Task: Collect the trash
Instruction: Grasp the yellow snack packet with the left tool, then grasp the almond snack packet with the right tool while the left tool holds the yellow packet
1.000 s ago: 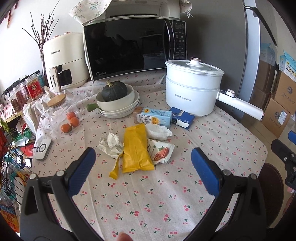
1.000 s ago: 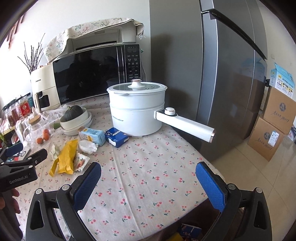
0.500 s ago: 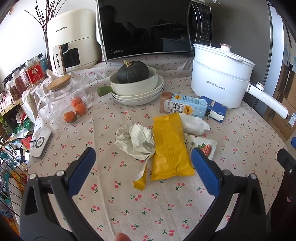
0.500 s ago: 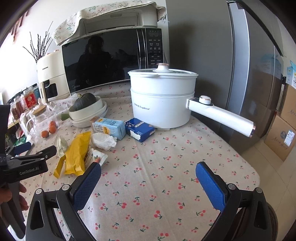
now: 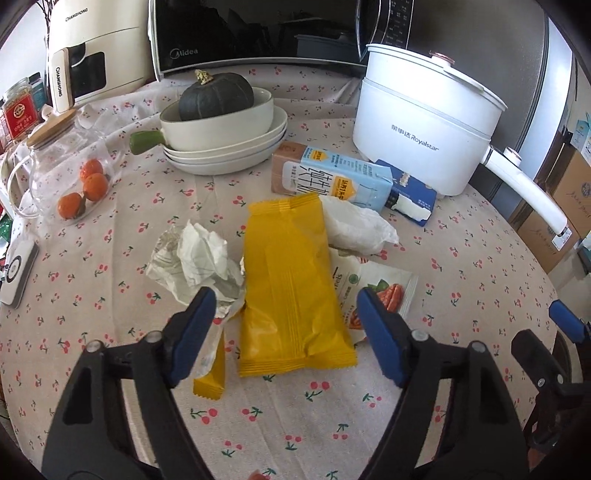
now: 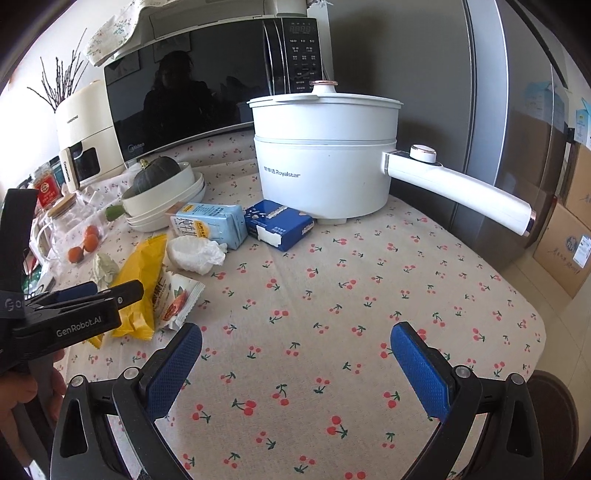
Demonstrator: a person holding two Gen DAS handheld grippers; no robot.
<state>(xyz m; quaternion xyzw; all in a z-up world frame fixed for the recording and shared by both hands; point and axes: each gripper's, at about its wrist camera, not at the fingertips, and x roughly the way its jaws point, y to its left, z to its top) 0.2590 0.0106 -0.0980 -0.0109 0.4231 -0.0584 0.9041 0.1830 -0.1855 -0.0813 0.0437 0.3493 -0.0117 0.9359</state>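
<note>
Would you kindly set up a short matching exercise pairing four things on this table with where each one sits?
Things:
1. yellow wrapper
2. dark squash
3. oranges
4. blue tissue pack

Places:
A. inside the glass jar
B. in front of the white pot
C. ahead of the open left claw
D. in the top bowl

Pairs: 1-C, 2-D, 3-A, 4-B

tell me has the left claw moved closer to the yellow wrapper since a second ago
Yes. The left claw moved forward toward the microwave; its open jaws now straddle the yellow wrapper.
</note>
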